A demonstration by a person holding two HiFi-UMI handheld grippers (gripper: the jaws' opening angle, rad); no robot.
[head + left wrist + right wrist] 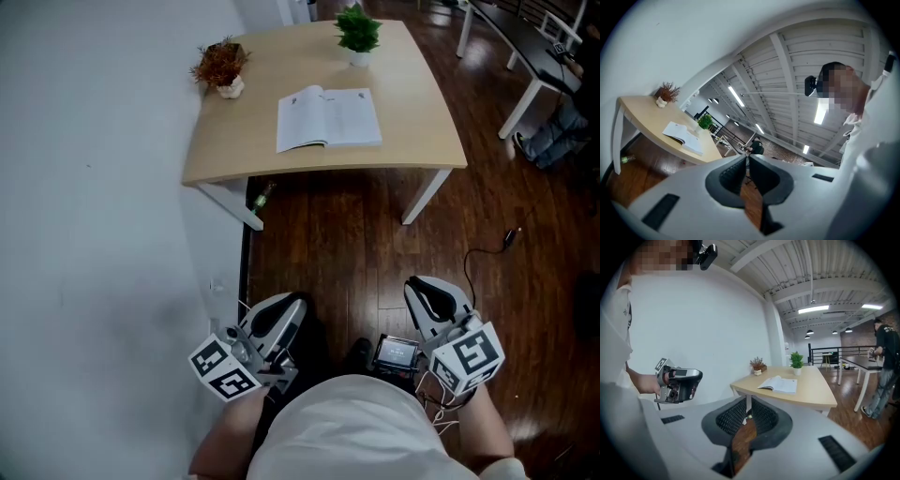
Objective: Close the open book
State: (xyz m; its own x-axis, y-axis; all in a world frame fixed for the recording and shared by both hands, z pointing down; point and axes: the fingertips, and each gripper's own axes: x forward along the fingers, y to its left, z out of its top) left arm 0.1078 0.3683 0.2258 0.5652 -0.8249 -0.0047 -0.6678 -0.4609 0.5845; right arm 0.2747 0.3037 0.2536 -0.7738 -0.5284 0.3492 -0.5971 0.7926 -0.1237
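An open book (328,117) is seen lying flat, pages up, near the front edge of a light wooden worktop (417,112) on white legs. It is shown spread across 2 pages, with its spine running away from the viewer. Behind it, at the far edge, a small green plant (358,31) in a white pot is set. At the far left corner, a reddish dried plant (220,66) is placed in a pale pot. Both plants are well apart from the book.

The worktop is pushed against a white wall (94,187) on the left. A dark wood floor (328,248) is shown beneath it, and a green bottle (262,195) is seen lying on the floor beside a worktop leg. A dark cable (487,248) is trailed across the floor to the right. A second table with a dark top (534,47) is seen at the upper right.

The 2 grippers are held low and close to the person's white shirt (356,431), well apart from the worktop and the book. The left gripper (281,314) is shown with its jaws clenched, tip against tip. The right gripper (433,295) is likewise shown with its jaws clenched at the tips. In the right gripper view, a standing person in a dark shirt (883,362) is seen at the far right of the room.
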